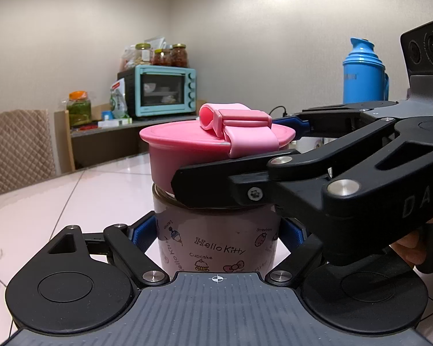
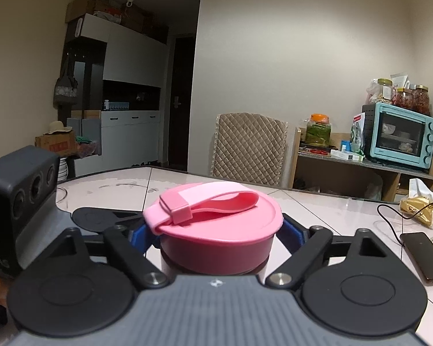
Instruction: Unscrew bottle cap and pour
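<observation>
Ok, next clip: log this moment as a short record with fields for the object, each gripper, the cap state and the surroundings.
object: Hello Kitty bottle upright on the tiled table
cap: pink cap still on, strap folded across its top
left gripper: left gripper closed on the bottle body, blue-padded fingers on both sides
right gripper: right gripper closed on the pink cap
pouring: not started; no receiving cup in view
background: blue thermos, teal toaster oven, phone on the table
</observation>
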